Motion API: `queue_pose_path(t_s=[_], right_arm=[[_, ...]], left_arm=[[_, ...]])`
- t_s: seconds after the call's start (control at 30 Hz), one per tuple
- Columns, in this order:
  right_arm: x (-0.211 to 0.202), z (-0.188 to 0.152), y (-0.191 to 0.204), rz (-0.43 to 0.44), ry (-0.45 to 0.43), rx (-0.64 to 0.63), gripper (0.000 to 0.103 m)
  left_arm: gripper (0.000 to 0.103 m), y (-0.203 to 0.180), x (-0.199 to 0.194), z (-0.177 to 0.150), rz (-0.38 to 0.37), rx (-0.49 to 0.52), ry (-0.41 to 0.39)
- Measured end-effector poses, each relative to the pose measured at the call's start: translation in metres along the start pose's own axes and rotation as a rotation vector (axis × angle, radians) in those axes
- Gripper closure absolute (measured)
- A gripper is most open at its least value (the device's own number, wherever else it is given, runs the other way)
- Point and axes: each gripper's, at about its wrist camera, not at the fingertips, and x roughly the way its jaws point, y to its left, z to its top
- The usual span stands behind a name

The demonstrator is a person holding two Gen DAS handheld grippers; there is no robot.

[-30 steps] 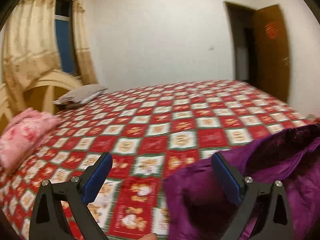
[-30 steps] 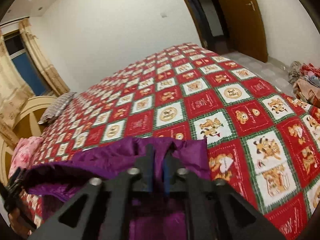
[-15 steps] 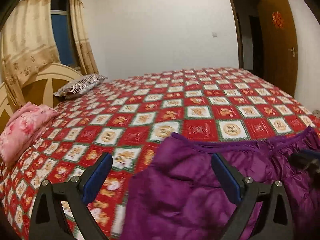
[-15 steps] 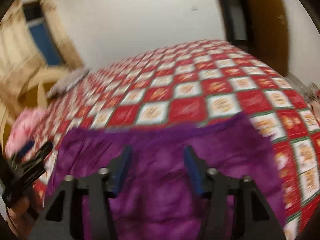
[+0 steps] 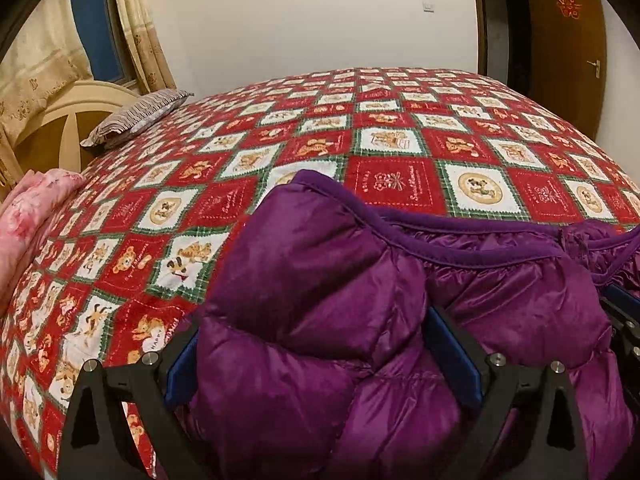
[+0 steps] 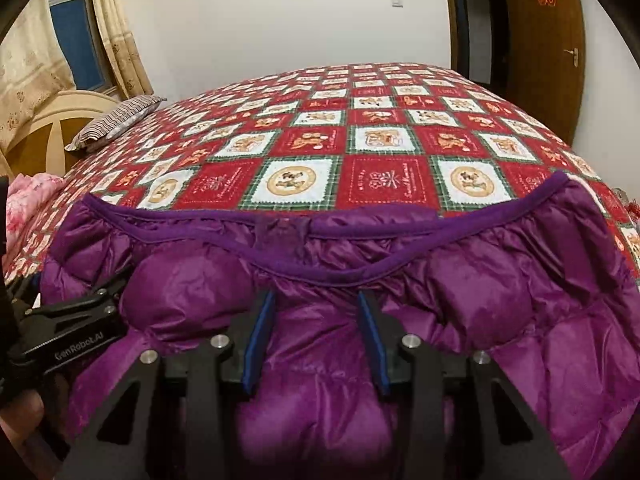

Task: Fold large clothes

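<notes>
While the puffy purple quilted jacket lies on the red-and-white checked bedspread, the left gripper and right gripper straddle its folds, jaws spread.

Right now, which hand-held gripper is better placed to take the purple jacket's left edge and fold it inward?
Left. The left hand-held gripper is open astride the purple puffer jacket at its left edge, while the right hand-held gripper sits open mid-jacket below the collar trim.
</notes>
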Motion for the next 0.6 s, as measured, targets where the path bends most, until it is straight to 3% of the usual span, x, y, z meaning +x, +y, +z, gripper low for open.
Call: queue_pose_path(t_s=[0.6], right_arm=[[0.015, 0.001, 0.002, -0.024, 0.025, -0.001, 0.056]], left_arm=[[0.001, -0.004, 0.015, 0.0, 0.024, -0.003, 0.038]])
